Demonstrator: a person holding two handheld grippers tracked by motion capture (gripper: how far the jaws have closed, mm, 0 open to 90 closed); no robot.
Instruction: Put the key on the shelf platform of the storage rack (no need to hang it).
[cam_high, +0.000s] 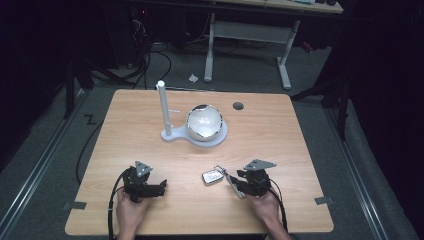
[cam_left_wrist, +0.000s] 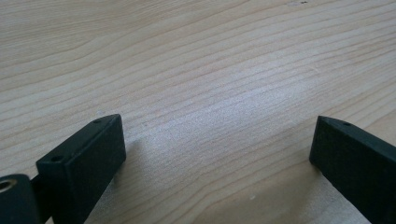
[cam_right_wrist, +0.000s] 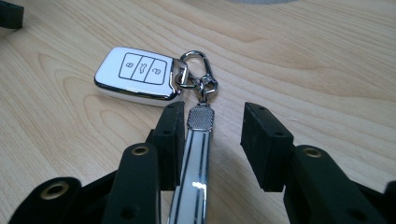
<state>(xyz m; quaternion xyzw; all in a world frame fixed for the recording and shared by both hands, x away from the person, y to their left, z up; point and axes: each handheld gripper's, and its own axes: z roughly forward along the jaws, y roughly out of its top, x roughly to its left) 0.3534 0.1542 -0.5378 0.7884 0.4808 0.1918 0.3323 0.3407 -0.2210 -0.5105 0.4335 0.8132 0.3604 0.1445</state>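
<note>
**Colours and patterns on the table**

The table (cam_high: 260, 125) is seen in pale wood with wavy grain. The key fob (cam_right_wrist: 137, 73) is white, edged in chrome, with black-outlined buttons. Its strap (cam_right_wrist: 194, 168) is white, striped lengthwise with dark lines, and capped by a silver cross-hatched end. The clip (cam_right_wrist: 198, 74) is silver. Both grippers (cam_right_wrist: 210, 140) (cam_left_wrist: 215, 154) are black. The stand (cam_high: 167, 132) is white.

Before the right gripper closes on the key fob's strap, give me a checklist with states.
1. Strap between the right gripper's jaws: ok.
2. Strap centred in the gap: not ok, it lies against one jaw.
3. Pads pressing the strap from both sides: not ok, a gap shows on one side.
4. Key fob flat on the table: ok.
5. Left gripper open, nothing between its jaws: ok.
</note>
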